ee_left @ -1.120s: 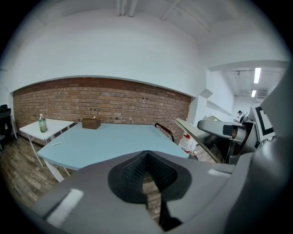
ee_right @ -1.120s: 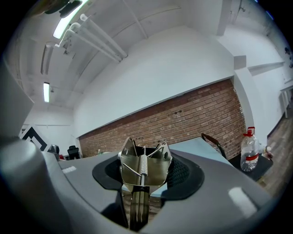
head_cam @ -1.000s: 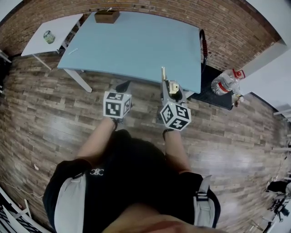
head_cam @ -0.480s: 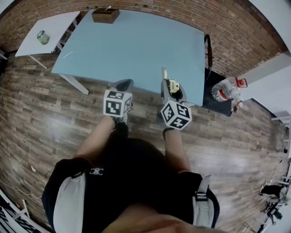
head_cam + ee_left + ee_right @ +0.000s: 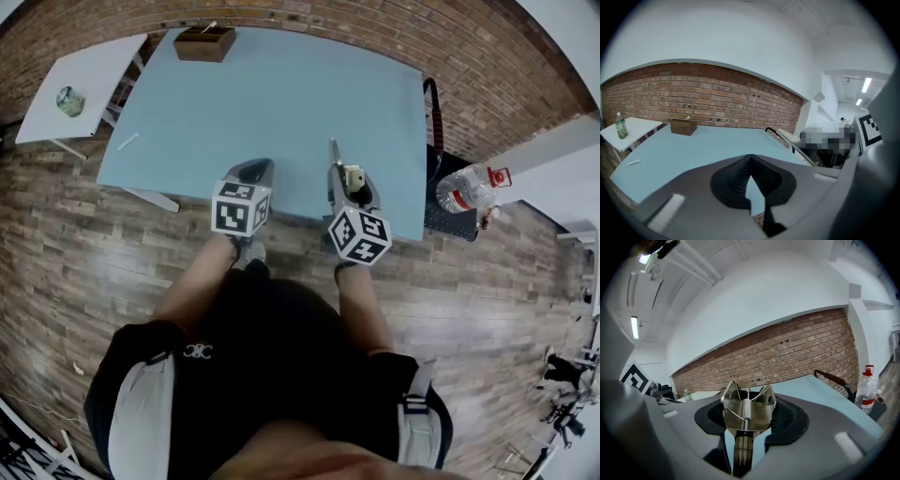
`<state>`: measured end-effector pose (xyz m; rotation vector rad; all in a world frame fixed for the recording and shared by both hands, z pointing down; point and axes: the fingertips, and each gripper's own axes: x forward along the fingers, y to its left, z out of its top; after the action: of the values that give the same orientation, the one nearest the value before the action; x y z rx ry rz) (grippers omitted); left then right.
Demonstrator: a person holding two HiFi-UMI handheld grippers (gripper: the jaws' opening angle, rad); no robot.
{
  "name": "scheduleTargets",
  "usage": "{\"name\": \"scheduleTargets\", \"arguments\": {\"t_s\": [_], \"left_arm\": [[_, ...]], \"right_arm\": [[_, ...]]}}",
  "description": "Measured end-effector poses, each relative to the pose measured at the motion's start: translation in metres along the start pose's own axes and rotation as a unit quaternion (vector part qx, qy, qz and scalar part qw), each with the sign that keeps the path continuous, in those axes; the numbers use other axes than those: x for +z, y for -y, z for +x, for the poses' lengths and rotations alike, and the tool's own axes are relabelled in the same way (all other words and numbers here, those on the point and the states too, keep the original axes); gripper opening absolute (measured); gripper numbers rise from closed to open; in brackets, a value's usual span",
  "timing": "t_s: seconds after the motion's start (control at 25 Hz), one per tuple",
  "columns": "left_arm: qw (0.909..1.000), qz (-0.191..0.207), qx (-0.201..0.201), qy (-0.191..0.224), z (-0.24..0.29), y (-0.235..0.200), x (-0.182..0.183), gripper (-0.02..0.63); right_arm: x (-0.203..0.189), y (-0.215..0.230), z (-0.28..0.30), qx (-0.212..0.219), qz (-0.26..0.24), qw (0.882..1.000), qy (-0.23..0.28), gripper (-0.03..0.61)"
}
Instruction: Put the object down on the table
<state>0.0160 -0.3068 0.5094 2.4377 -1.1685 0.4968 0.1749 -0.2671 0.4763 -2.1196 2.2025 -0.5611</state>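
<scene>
My right gripper (image 5: 351, 185) is shut on a shiny metal tool (image 5: 347, 174), whose thin end sticks forward over the light blue table (image 5: 281, 94). In the right gripper view the metal tool (image 5: 747, 409) fills the gap between the jaws, with a small spring down its middle and its handle running down out of view. My left gripper (image 5: 251, 172) reaches over the table's near edge. Its fingers (image 5: 736, 174) meet at the tip with nothing between them.
A brown wooden box (image 5: 204, 43) stands at the table's far edge. A small white scrap (image 5: 127, 141) lies near the left edge. To the left is a white side table (image 5: 84, 70) with a bottle (image 5: 69, 100). At the right a black cart (image 5: 433, 131) carries a water bottle (image 5: 466, 187).
The person has stepped toward the table. Both grippers, earlier short of its near edge, now reach over it. The right gripper's hold on the metal tool is unchanged.
</scene>
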Motion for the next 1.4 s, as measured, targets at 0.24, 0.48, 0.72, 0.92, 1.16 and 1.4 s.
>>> {"name": "scheduleTargets", "arguments": {"t_s": [0.24,0.48,0.72,0.92,1.16,1.4], "left_arm": [[0.9997,0.005,-0.023,-0.004,0.041,-0.03,0.028,-0.001],[0.9985,0.008,-0.051,-0.016,0.07,-0.05,0.038,0.0],[0.9974,0.002,-0.067,-0.025,0.091,-0.07,0.045,0.0],[0.9971,-0.012,-0.065,-0.037,0.11,-0.079,0.042,0.0],[0.9969,-0.024,-0.057,-0.049,0.128,-0.077,0.031,-0.001],[0.997,-0.032,-0.035,-0.061,0.146,-0.073,0.026,0.0]], "right_arm": [[0.006,-0.001,0.05,-0.017,0.002,1.0,-0.006,0.224],[0.002,-0.007,0.093,-0.029,0.007,0.999,-0.02,0.224],[-0.003,-0.005,0.122,-0.044,0.019,0.998,-0.034,0.224],[-0.013,0.009,0.137,-0.056,0.027,0.997,-0.05,0.224],[-0.038,0.03,0.153,-0.061,0.02,0.994,-0.086,0.224],[-0.069,0.06,0.171,-0.059,0.025,0.988,-0.142,0.224]]}}
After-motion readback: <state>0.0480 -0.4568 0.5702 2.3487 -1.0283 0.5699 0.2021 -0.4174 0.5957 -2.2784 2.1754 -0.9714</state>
